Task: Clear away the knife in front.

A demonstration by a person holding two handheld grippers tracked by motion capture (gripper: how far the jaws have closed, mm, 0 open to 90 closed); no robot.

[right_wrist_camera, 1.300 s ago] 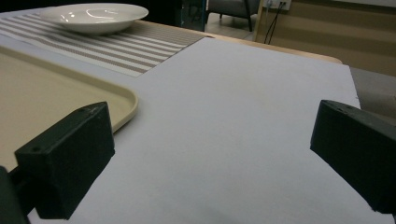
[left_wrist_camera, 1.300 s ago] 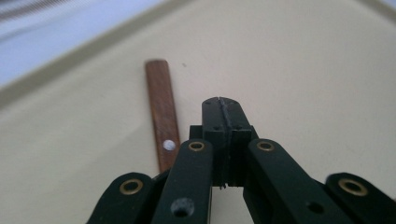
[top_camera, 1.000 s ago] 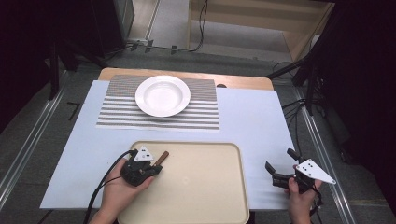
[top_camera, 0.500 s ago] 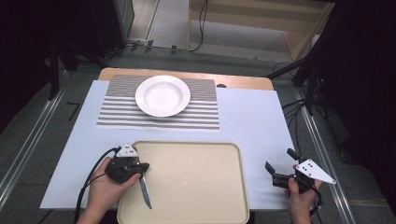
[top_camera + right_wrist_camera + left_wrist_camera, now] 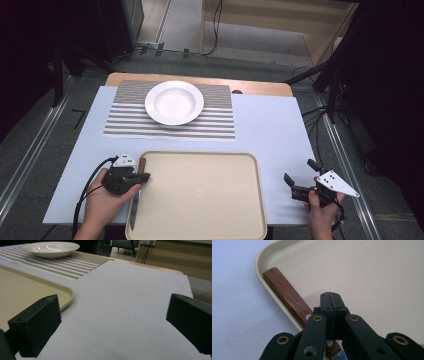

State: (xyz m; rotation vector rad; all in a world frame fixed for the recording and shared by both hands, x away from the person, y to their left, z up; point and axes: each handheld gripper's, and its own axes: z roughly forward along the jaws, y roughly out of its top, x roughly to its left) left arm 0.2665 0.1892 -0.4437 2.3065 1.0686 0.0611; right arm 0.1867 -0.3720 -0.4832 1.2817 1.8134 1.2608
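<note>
A knife with a brown wooden handle (image 5: 141,164) (image 5: 287,293) lies along the left wall of the beige tray (image 5: 200,200) (image 5: 374,277), blade toward the near edge. My left gripper (image 5: 145,176) (image 5: 332,300) hovers over the knife's middle, pointing into the tray. Its jaws are shut flat together with nothing between the tips, and the knife passes beneath them. My right gripper (image 5: 299,171) (image 5: 113,320) rests low over the white sheet to the right of the tray, its jaws wide open and empty.
A white plate (image 5: 174,102) (image 5: 50,248) sits on a striped placemat (image 5: 215,120) (image 5: 70,266) at the far side. A white sheet (image 5: 270,130) covers the table. Cables trail from both grippers.
The left hand has shifted left to the tray's left rim. The knife has swung round and now lies along that rim, handle away from me. The right hand has kept still.
</note>
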